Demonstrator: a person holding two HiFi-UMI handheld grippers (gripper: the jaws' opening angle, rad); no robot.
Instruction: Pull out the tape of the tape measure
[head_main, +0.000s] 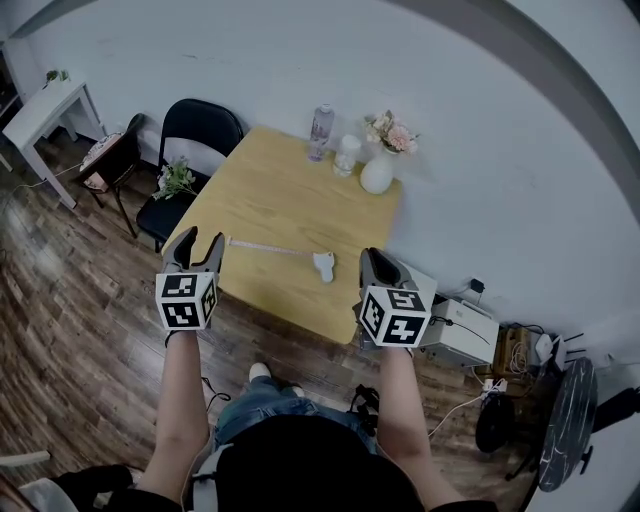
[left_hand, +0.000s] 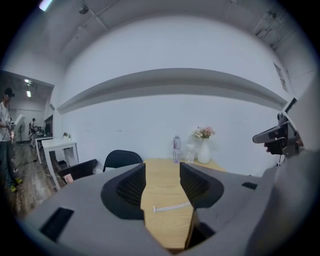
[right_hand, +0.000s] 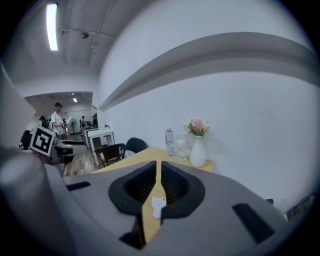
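A white tape measure body (head_main: 323, 265) lies on the wooden table (head_main: 290, 200), near its front edge. Its pale tape (head_main: 265, 246) stretches out flat to the left. My left gripper (head_main: 198, 240) hovers over the table's front left corner, open, with nothing between its fingers; in the left gripper view (left_hand: 162, 172) the tape's end (left_hand: 172, 206) lies on the wood below and ahead. My right gripper (head_main: 376, 258) hangs at the front right edge, shut with only a thin slit and empty; the right gripper view (right_hand: 158, 172) shows the white body (right_hand: 158, 205) beyond its tips.
A water bottle (head_main: 321, 130), a clear cup (head_main: 346, 155) and a white vase of flowers (head_main: 380, 170) stand at the table's far edge. A black chair (head_main: 195, 140) sits at the left. A white box (head_main: 462, 332) is on the floor to the right.
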